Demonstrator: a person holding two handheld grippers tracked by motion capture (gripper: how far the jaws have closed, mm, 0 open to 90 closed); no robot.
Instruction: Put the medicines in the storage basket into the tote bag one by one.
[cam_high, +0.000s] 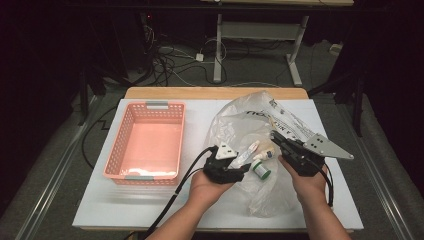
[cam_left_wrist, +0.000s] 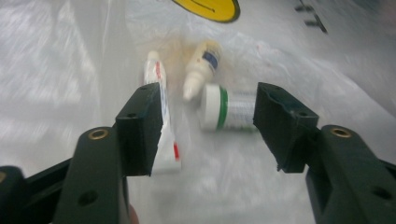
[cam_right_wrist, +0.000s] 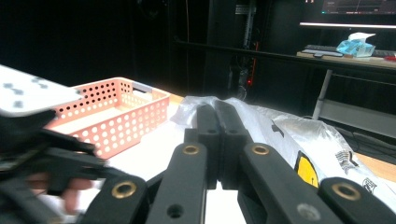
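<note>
High view: a white table (cam_high: 150, 200) carries a pink perforated basket (cam_high: 147, 140) toward its left edge and a clear plastic bag (cam_high: 250, 125) spread from the middle toward the right edge. Just inside the bag's mouth, near the front edge, lie a toothpaste tube (cam_high: 248, 151), a small cream squeeze bottle (cam_high: 264, 155) and a white jar with a green band (cam_high: 260, 170), close together. The left gripper (cam_high: 243, 170) sits at the bag's opening, its tips next to the tube and jar. The right gripper (cam_high: 276, 137) rests on the bag's right side, its grey plate pointing to the right edge.

Left gripper view: the two black jaws stand about half open with nothing pinched between them. Beyond them, under the plastic, the toothpaste tube (cam_left_wrist: 161, 116) runs past the left jaw, the cream bottle (cam_left_wrist: 201, 67) lies tilted just beside it, and the green-banded jar (cam_left_wrist: 224, 107) lies on its side near the right jaw. The picture is blurred.

Right gripper view: the jaws are pressed fully together on a fold of the plastic bag (cam_right_wrist: 299, 135), which bunches up around their tips. The pink basket (cam_right_wrist: 112, 116) stands at the left, with the left gripper blurred in front of it.
</note>
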